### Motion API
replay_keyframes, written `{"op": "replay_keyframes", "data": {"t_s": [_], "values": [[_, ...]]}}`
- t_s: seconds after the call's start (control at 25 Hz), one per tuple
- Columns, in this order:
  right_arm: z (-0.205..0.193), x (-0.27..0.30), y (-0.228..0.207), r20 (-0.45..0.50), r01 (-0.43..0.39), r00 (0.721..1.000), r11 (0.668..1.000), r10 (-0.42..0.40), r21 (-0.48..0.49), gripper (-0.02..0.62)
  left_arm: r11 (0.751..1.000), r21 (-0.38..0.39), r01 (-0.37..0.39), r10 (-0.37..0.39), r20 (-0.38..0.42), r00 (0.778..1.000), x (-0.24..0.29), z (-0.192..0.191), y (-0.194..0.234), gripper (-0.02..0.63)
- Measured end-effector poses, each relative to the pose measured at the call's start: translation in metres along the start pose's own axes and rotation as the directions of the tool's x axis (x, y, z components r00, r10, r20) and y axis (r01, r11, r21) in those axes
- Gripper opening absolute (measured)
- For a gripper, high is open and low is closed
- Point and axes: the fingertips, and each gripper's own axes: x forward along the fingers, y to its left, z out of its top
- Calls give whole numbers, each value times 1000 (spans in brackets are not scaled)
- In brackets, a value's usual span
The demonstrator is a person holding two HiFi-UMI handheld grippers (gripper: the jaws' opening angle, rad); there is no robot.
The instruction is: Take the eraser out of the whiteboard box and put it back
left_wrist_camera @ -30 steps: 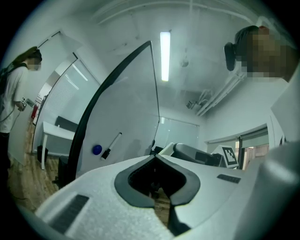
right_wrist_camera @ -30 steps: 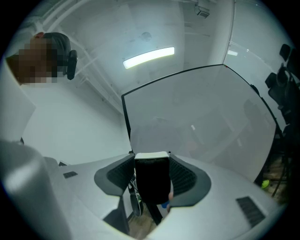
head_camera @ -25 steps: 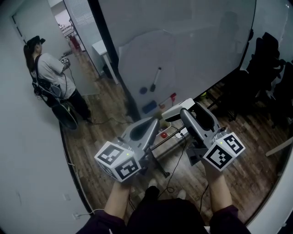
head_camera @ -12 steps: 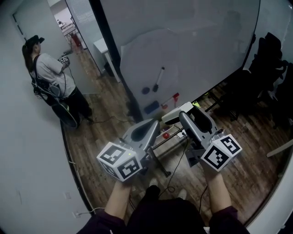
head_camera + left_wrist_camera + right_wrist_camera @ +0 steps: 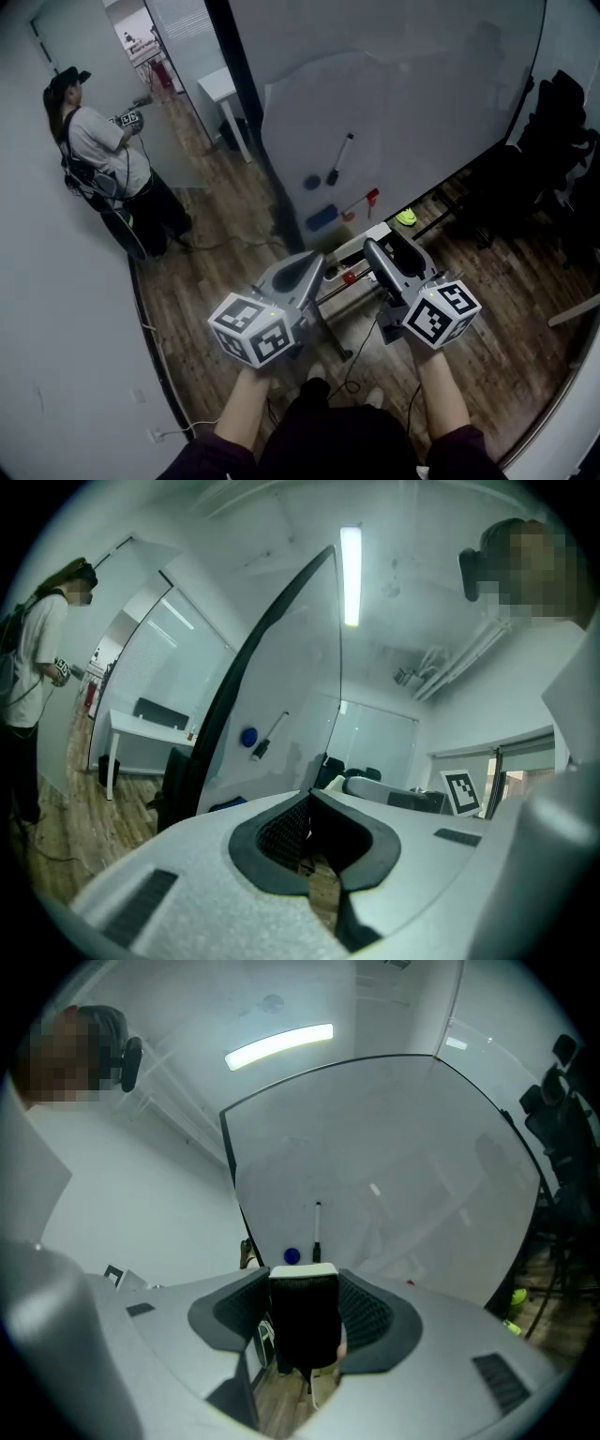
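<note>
My left gripper [image 5: 311,806] had its jaws pressed together, nothing between them. The right gripper [image 5: 305,1283] was clamped on the eraser [image 5: 302,1326] — black body, white top — held up in the air, apart from the whiteboard [image 5: 403,84]. Near the board's lower edge sat a blue box [image 5: 322,218]; above it were a blue magnet [image 5: 311,183] and a black marker [image 5: 339,159].
</note>
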Motion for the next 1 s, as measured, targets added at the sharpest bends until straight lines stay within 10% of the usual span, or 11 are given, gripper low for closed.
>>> {"op": "replay_keyframes", "data": {"t_s": [1.0], "values": [[-62, 16, -42, -73, 110, 991, 994, -109, 7, 222, 996, -87, -24, 14, -110, 994, 7, -60, 57, 5]]}}
